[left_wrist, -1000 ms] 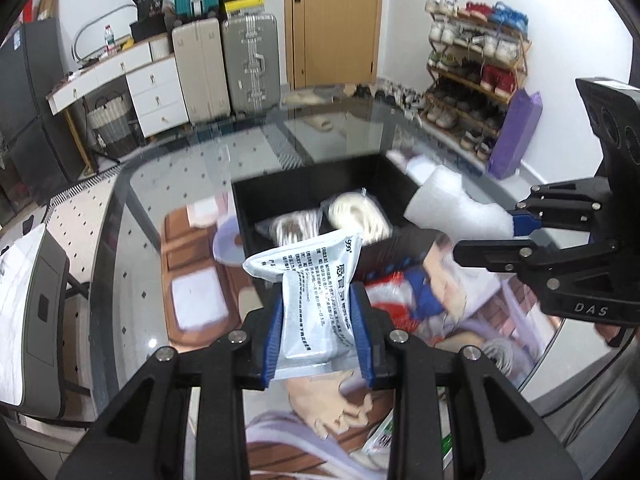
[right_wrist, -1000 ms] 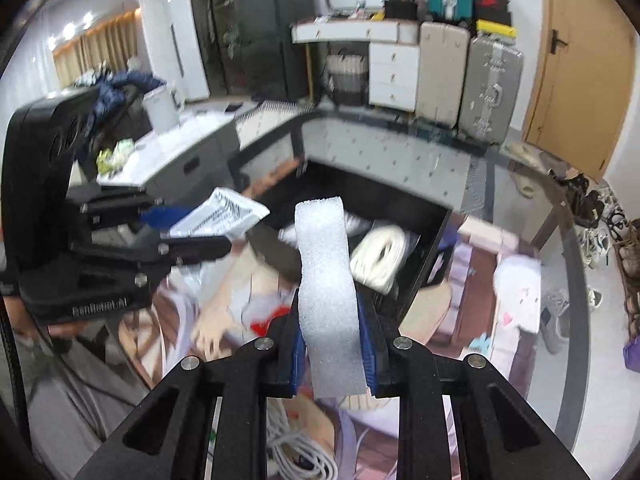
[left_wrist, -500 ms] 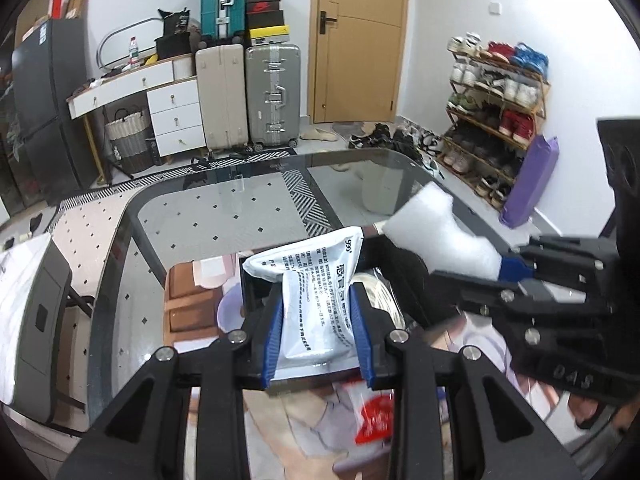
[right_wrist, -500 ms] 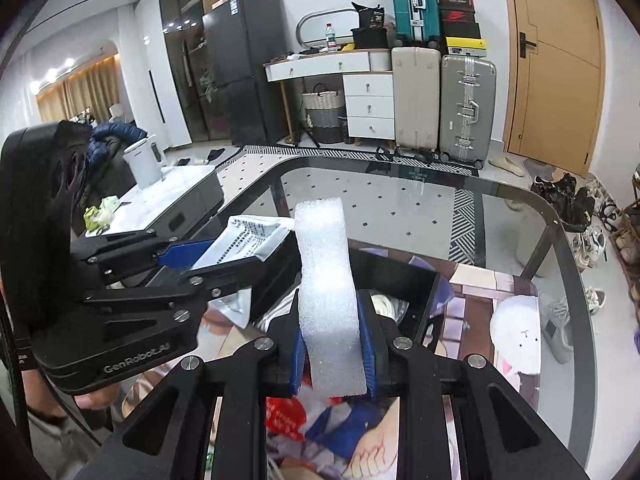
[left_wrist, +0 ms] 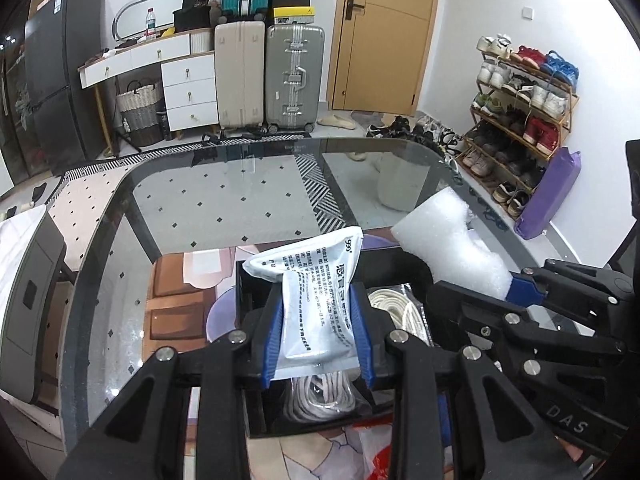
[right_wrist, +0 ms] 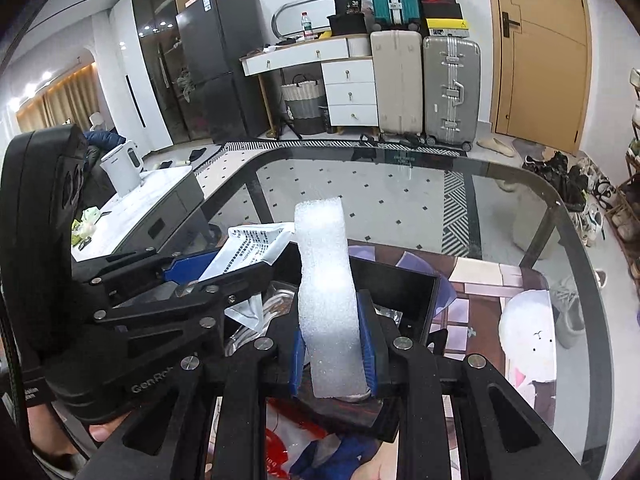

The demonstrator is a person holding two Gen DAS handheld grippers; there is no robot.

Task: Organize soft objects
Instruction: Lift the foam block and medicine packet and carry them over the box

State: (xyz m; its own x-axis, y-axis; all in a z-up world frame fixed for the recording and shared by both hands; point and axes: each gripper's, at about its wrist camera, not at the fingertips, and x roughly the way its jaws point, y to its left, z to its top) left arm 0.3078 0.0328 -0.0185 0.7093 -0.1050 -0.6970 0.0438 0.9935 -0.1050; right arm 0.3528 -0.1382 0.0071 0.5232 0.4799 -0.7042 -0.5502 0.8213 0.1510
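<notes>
the left gripper (left_wrist: 318,340) is clamped on a white printed pouch (left_wrist: 316,296), which is held upright above the black box (left_wrist: 248,304) on the glass table (left_wrist: 224,200). the right gripper (right_wrist: 334,354) is clamped on a white foam strip (right_wrist: 326,276), held upright over the same box just beside the pouch. bagged white rope (left_wrist: 320,398) is seen lying inside the box, below both jaws.

Home: suitcases (left_wrist: 294,76), shoe rack (left_wrist: 520,92), fridge (right_wrist: 212,64)

Two suitcases (left_wrist: 268,76) stand beside a white dresser (left_wrist: 176,76), shoe rack (left_wrist: 520,96) opposite.
</notes>
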